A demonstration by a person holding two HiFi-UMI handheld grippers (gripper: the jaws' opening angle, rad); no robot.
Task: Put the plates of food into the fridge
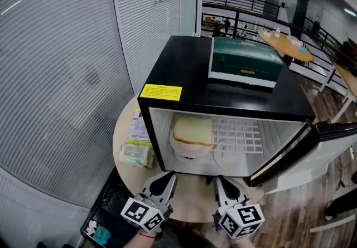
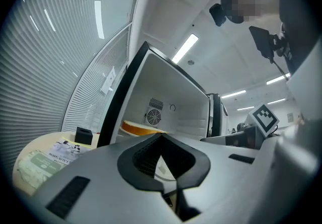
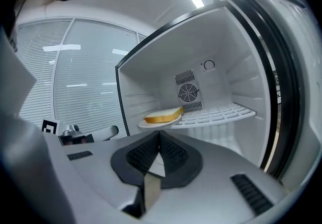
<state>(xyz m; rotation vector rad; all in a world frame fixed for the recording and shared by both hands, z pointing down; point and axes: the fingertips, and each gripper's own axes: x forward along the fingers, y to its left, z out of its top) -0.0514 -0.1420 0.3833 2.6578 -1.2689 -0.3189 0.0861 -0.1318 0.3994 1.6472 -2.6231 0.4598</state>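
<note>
**Plate shelved, grippers withdrawn and empty**

Plate carrying a bread slice sits level on the left of the fridge's wire shelf, probably to leave the right side free. The slice lies flat, long axis across the shelf, crust side toward the opening. Left gripper and right gripper hover above the table, fingers together on nothing.

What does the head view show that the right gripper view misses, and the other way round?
Only the head view shows the green box on top of the fridge, the yellow label, and the round table with a green packet.
Only the right gripper view shows the fan grille on the fridge's back wall.
Both show the open fridge, the bread slice on its plate on the wire shelf, and the right gripper, shut on nothing.
</note>
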